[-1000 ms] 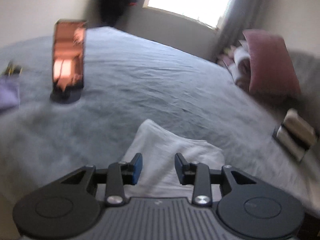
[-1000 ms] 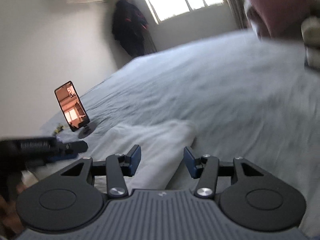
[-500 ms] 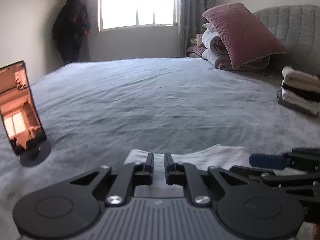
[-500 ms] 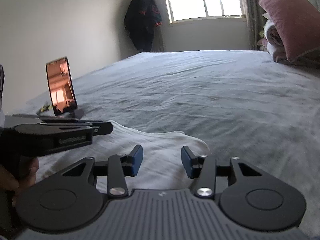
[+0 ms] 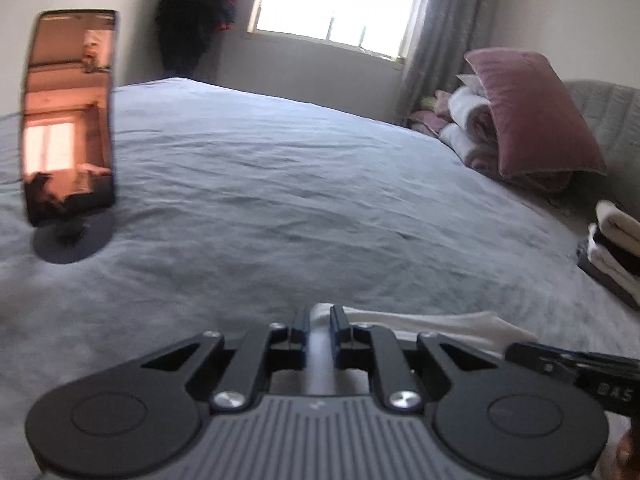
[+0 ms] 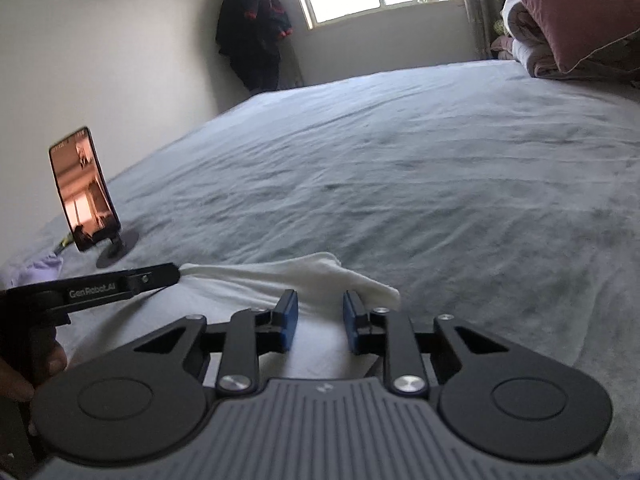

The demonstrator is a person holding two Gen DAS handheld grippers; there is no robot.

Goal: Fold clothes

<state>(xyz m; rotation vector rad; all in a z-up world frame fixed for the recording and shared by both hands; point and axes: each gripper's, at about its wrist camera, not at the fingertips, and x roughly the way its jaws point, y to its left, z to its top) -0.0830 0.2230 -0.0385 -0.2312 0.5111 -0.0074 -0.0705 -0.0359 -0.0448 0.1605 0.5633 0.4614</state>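
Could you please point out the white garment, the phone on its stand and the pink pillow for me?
white garment (image 6: pixel 280 276): right wrist view, its upper folded edge.
phone on its stand (image 6: pixel 85 194): right wrist view, middle of the screen.
pink pillow (image 5: pixel 532 112): left wrist view, its front face.

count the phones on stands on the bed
1. The phone stands upright on a round stand at the left of the grey bed, beyond the white garment. The left wrist view shows the same one; others may lie out of frame.

Your left gripper (image 5: pixel 319 332) has clamped the white garment's (image 5: pixel 432 324) edge, and your right gripper's (image 6: pixel 318 322) jaws are closing over it.
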